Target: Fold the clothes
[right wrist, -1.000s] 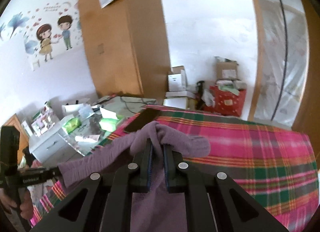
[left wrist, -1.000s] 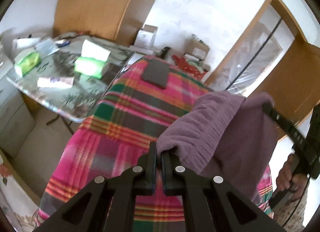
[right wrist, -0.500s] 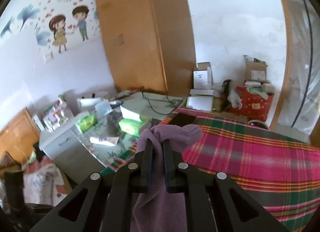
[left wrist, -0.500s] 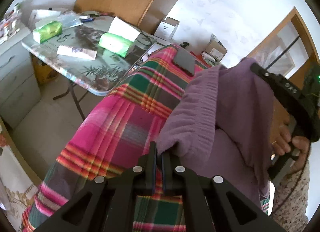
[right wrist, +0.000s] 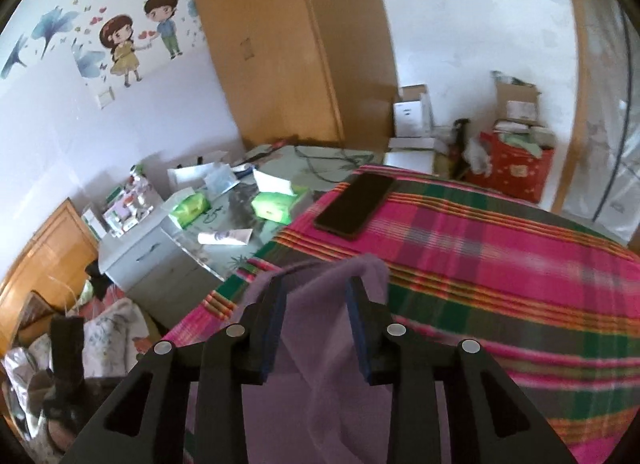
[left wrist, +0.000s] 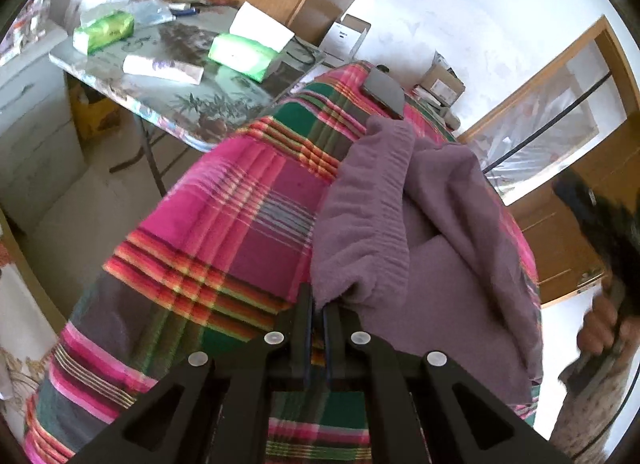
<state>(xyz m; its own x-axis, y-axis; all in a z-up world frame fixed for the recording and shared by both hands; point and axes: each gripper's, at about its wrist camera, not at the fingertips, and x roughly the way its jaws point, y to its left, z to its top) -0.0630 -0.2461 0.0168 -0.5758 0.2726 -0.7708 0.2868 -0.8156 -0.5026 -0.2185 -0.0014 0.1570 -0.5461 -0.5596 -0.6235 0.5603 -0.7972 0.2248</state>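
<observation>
Left wrist view, biggest first: plaid bed cover point(left wrist: 248, 224) fills most of the frame, and everything below is placed against it. Side table point(left wrist: 192, 96) butts against its far-left edge. Purple garment point(left wrist: 432, 232) lies on the cover's right half, long axis running from the near edge up toward the dark phone point(left wrist: 384, 92) at the far end. A ribbed band runs along the garment's left side. The phone sits just past the garment's far tip; can't tell whether they touch.

Left gripper point(left wrist: 316, 308) is clamped on the near end of that ribbed band, fingers pinched together with cloth between them, tool pitched steeply down at the cover.

Right gripper point(right wrist: 316, 300): jaws opening, purple cloth draped loosely between the pads, no pinch visible on it. It sits over the cover's near-left corner region, angled down less steeply, pointing toward the phone. In the left view the hand point(left wrist: 600, 328) carrying it is blurred at the far right.

Judgement: right side is letting go of its corner. Left is the only hand with a grip and is nearer the hem, so the next fold or laydown pivots on it, along the garment's long axis.
</observation>
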